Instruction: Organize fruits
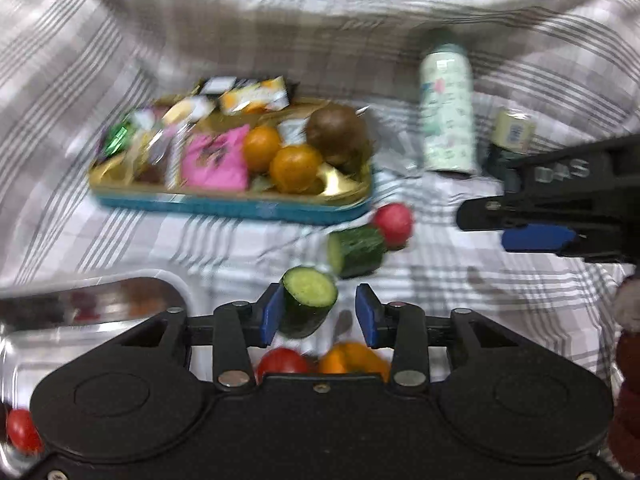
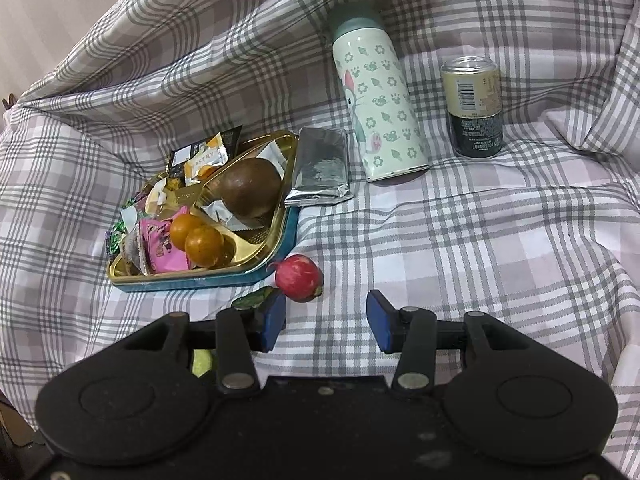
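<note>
- While blur smears the left wrist view, left gripper (image 1: pixel 316 320) at lower centre has a cucumber piece (image 1: pixel 309 304) between its blue pads, touching the left pad, gap on the right; jaws apart, not clamping.
- Below the fingers: red tomato (image 1: pixel 282 362) and orange fruit (image 1: pixel 352 358); steel tray (image 1: pixel 24 344) at lower left holds another cherry tomato (image 1: pixel 22 430).
- Just above: second cucumber piece (image 1: pixel 356 250) beside a red radish (image 1: pixel 394 222).
- Right gripper (image 2: pixel 326 320) spread apart, nothing between the pads, only checked cloth (image 2: pixel 480 240) under it; radish just above its left pad.
- Mid left: blue-rimmed gold tin (image 2: pixel 208 282) with two oranges (image 2: pixel 204 246), brown round fruit (image 2: pixel 250 188), snack packets (image 2: pixel 164 248).
- Foil pack (image 2: pixel 320 168) leaning on the tin's far corner.
- Far: patterned flask (image 2: pixel 378 100), can (image 2: pixel 472 106), both upright, apart.
</note>
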Demonstrator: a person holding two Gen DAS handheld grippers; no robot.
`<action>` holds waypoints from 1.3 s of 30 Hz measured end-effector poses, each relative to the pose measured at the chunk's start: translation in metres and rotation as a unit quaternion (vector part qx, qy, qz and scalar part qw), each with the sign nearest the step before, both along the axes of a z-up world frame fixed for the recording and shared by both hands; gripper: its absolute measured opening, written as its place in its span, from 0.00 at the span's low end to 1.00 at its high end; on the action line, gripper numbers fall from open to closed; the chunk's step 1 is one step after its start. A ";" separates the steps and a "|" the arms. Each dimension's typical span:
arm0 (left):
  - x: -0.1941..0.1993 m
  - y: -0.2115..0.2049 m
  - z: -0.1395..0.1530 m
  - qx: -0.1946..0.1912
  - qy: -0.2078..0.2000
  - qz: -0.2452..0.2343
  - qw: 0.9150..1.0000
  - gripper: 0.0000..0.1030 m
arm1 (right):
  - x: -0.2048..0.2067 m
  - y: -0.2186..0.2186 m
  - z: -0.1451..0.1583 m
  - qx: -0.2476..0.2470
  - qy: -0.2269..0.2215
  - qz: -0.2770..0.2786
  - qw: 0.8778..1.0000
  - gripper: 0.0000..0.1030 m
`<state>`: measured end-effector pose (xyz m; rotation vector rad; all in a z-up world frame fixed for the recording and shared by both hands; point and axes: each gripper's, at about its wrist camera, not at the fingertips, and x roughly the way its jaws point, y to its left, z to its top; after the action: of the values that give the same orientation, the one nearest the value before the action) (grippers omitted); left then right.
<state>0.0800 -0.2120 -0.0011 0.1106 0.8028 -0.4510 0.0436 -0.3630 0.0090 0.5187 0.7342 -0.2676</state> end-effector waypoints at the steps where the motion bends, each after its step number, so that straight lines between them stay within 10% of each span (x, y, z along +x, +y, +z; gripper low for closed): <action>1: -0.002 -0.005 0.001 -0.004 -0.003 -0.016 1.000 0.46 | 0.000 -0.001 0.000 0.002 -0.001 -0.002 1.000 0.46; 6: -0.013 -0.024 0.005 -0.025 -0.001 -0.065 0.998 0.46 | -0.005 -0.008 0.003 0.001 -0.010 -0.018 1.000 0.46; 16: -0.014 -0.001 0.004 -0.027 -0.001 0.022 0.999 0.47 | -0.011 -0.020 0.005 0.009 -0.009 -0.020 1.000 0.46; 26: -0.006 -0.002 -0.010 -0.026 0.028 0.036 0.999 0.48 | 0.016 -0.005 -0.028 -0.003 0.116 0.066 0.991 0.46; 39: 0.004 -0.020 -0.015 -0.005 0.029 0.038 0.999 0.53 | 0.015 -0.002 -0.021 -0.018 0.095 0.068 0.993 0.46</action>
<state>0.0840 -0.2322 -0.0164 0.0581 0.8588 -0.3865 0.0584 -0.3649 -0.0121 0.4097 0.9441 -0.2040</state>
